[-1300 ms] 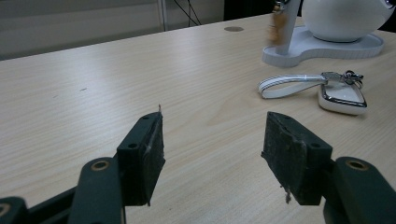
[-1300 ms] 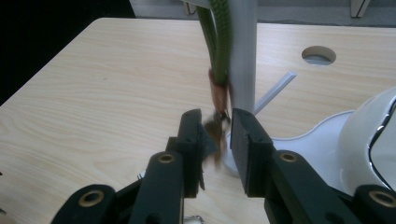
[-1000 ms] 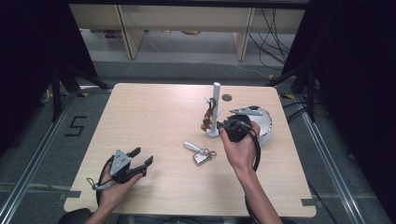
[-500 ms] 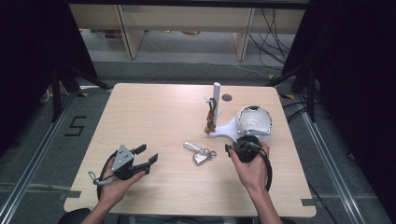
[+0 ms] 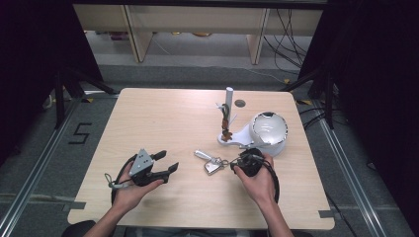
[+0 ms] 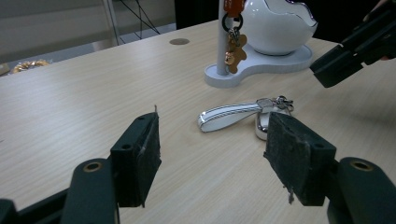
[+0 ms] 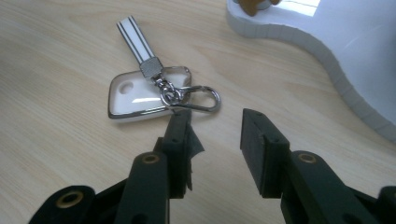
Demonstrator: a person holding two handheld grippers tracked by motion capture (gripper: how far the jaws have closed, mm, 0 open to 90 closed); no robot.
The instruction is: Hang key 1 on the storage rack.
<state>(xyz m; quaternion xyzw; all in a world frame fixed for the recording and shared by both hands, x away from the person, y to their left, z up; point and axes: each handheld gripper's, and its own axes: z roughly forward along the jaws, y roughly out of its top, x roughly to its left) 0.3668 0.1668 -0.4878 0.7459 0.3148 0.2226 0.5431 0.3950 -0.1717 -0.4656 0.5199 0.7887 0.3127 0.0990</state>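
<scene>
My right tongs (image 7: pixel 215 135) hover low over the pale wood-grain worktop (image 5: pixel 163 123), their flat black pads partly apart with nothing between them; the left pad's tip sits just at the thin wire carabiner loop (image 7: pixel 198 99) of the key fob (image 7: pixel 140 95). They have just been opening a little. The fob is a glossy white rounded slab with a chrome rim and a small oval hole, joined by a metal clasp to a flat white strap (image 7: pixel 137 39) edged with dark stripes. It lies flat near the worktop's middle, at nine o'clock from my right tongs in the high view. At one o'clock from it stands a smooth white stand (image 5: pixel 237 138) with a slim upright post (image 5: pixel 229 101), a brown gingerbread-shaped charm (image 6: pixel 232 49) hanging from it, and a shiny egg-like bowl (image 5: pixel 269 131). My left tongs (image 6: pixel 215 154) are spread wide and empty, rough foam-faced pads facing each other; their jaws have just been opening
</scene>
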